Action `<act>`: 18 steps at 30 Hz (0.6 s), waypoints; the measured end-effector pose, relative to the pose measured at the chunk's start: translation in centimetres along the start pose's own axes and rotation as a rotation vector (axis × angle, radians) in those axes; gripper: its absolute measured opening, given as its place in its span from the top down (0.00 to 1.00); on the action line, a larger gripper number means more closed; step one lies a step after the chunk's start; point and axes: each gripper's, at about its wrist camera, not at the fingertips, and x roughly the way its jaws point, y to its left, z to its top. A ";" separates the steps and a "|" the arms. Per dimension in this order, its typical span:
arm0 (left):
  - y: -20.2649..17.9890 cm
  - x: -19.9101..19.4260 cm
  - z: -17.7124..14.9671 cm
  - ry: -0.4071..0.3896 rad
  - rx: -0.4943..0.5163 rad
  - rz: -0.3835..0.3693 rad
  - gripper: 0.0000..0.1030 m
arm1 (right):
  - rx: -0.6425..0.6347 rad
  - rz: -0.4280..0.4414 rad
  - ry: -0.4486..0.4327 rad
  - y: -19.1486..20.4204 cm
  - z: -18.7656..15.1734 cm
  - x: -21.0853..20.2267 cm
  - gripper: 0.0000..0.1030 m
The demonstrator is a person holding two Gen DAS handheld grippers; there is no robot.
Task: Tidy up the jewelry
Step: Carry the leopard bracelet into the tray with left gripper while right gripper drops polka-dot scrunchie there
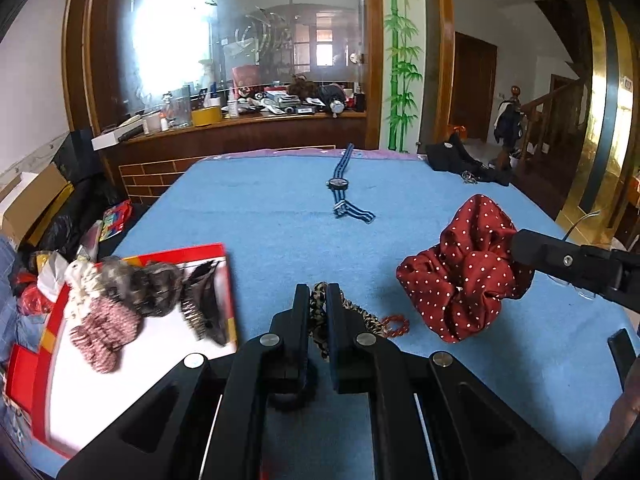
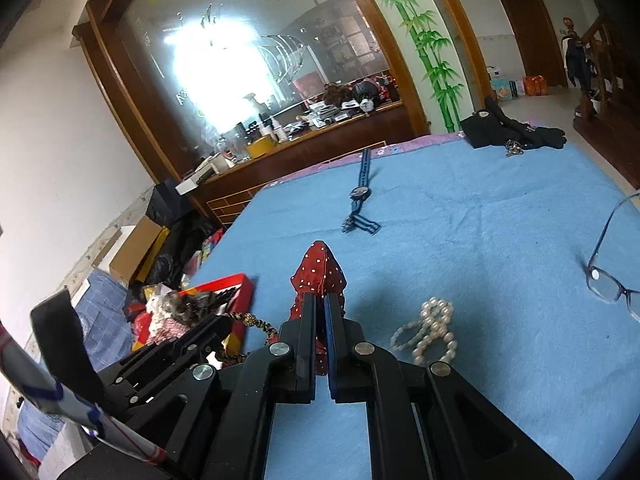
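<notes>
My left gripper is shut on a leopard-print hair band, which trails over the blue cloth next to a small red bead bracelet. My right gripper is shut on a red white-dotted scrunchie and holds it above the cloth; the scrunchie also shows in the left wrist view. A red-rimmed box at the left holds several scrunchies and a dark claw clip. A pearl bracelet lies right of my right gripper. A blue-striped watch lies farther back.
Glasses lie at the right edge of the cloth. Black fabric and keys sit at the far right corner. A cluttered wooden counter stands behind the table. Boxes and bags crowd the floor at the left.
</notes>
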 end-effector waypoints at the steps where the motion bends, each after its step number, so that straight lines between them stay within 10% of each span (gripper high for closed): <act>1: 0.8 -0.5 -0.1 0.002 -0.015 -0.001 0.93 | -0.007 0.007 0.002 0.7 -0.1 -0.1 0.96; 18: 20.5 -5.1 -3.5 0.027 -0.238 0.206 0.93 | -0.158 0.172 0.162 15.1 -2.8 7.0 0.95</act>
